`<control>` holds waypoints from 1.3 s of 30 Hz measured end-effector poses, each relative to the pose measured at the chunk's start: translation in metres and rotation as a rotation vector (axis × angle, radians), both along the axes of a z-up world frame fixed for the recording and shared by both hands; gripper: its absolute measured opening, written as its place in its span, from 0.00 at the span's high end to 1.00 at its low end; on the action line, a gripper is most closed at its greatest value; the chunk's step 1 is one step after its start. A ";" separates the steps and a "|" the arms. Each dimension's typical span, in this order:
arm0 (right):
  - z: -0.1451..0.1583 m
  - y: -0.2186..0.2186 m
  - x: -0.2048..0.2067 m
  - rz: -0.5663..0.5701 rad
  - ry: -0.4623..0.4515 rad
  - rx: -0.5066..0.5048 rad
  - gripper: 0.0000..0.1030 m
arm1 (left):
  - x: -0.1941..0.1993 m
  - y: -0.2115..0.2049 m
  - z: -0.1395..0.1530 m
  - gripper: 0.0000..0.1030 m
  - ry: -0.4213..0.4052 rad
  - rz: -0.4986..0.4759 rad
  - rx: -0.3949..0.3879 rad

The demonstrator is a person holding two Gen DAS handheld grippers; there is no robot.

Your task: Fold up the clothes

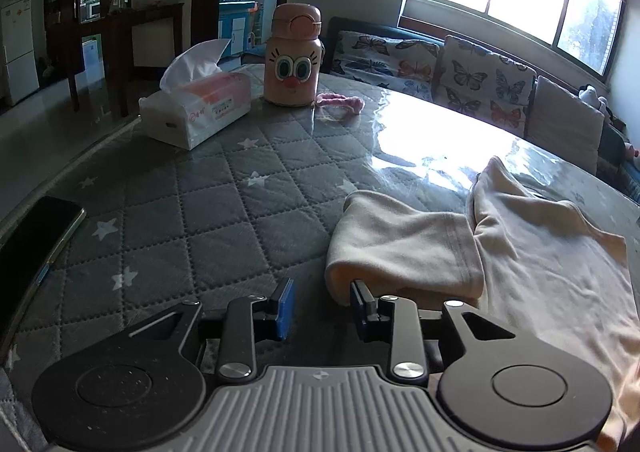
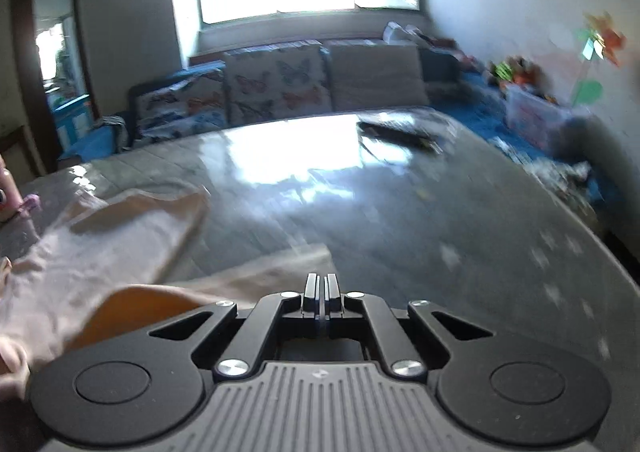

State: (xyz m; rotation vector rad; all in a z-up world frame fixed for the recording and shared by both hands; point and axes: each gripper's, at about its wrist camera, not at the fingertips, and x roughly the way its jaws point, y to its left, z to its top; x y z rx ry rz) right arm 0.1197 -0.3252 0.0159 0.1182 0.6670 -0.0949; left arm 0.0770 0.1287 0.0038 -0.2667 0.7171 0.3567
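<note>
Left gripper [image 1: 322, 306] jaws spread beside cream shirt [image 1: 500, 248]; right gripper [image 2: 321, 294] closed.

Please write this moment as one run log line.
task: fold clothes | left gripper: open, beside folded sleeve | right gripper: shut, empty | garment: on table, partly folded

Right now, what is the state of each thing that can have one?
Left gripper: open, one finger under the sleeve's fold.
Right gripper: shut, nothing visibly held.
Cream shirt: spread on the table, sleeve folded over.
Cartoon-face bottle: upright, lid closed.
Tissue pack: open, a tissue sticking out.
Phone: screen dark.
</note>
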 end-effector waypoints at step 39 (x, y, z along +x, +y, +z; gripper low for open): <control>-0.027 -0.012 0.019 0.051 0.039 0.092 0.89 | 0.042 -0.202 0.003 0.35 0.014 -0.688 0.107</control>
